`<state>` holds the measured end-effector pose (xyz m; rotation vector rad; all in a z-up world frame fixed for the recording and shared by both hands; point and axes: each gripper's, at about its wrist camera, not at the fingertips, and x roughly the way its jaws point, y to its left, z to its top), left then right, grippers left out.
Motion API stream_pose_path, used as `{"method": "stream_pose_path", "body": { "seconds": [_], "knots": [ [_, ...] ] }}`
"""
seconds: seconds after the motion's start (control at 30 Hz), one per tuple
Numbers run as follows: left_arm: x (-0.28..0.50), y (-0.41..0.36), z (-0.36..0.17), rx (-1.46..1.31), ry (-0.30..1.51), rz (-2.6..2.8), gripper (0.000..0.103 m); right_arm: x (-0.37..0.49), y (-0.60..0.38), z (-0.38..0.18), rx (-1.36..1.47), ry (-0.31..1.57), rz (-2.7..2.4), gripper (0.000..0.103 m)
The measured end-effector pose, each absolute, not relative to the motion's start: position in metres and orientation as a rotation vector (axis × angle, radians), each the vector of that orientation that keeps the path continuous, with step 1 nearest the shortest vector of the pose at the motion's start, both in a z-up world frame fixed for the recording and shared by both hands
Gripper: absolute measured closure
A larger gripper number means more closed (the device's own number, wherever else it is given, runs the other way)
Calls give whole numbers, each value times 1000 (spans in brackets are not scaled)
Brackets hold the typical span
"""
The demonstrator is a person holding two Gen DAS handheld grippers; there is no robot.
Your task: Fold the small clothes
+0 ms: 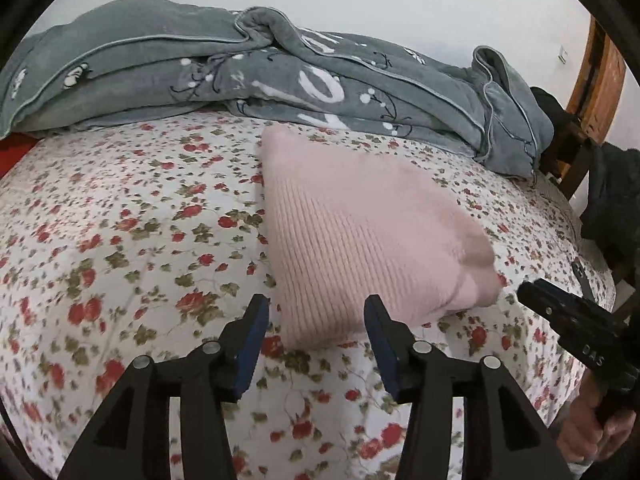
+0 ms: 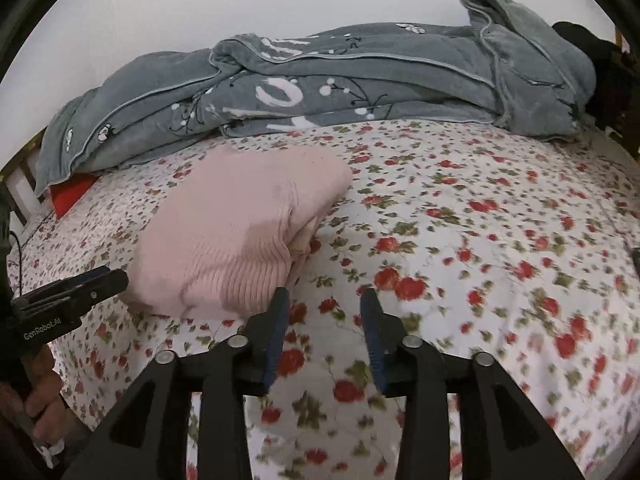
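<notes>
Pink sweater (image 1: 360, 240) lies folded in a neat bundle on the flowered bed (image 1: 120, 240); my left gripper (image 1: 316, 312) and right gripper (image 2: 324, 304) hang spread, empty, so folding looks finished

1. You have one folded pink knit garment (image 1: 360, 240) lying on the bed.
2. You have one floral bedsheet (image 1: 120, 240) under it.
3. One grey blanket (image 1: 240, 72) is heaped along the far side.
4. You hold two grippers: left gripper (image 1: 316, 312), right gripper (image 2: 324, 304).
5. One red item (image 2: 74, 192) peeks from under the blanket.
</notes>
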<state>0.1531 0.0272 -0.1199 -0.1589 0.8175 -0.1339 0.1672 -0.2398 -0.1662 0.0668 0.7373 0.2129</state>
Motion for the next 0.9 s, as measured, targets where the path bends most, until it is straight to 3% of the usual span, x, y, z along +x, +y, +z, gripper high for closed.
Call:
{"method": "stream_pose_path", "body": {
  "seconds": [0.37, 0.47, 0.5, 0.63, 0.9],
  "knots": [
    [102, 13, -66, -85, 729, -48, 34, 107, -253, -104, 38, 636, 155, 47],
    [87, 9, -55, -76, 711, -40, 29, 93, -256, -91, 39, 625, 161, 31],
    [81, 8, -51, -75, 704, -35, 27, 88, -256, -88, 35, 622, 157, 22],
    [60, 5, -41, -60, 681, -19, 20, 59, -255, -77, -3, 565, 125, 10],
    [27, 4, -32, -53, 650, 8, 14, 29, -264, -71, 3, 552, 119, 6]
  ]
}}
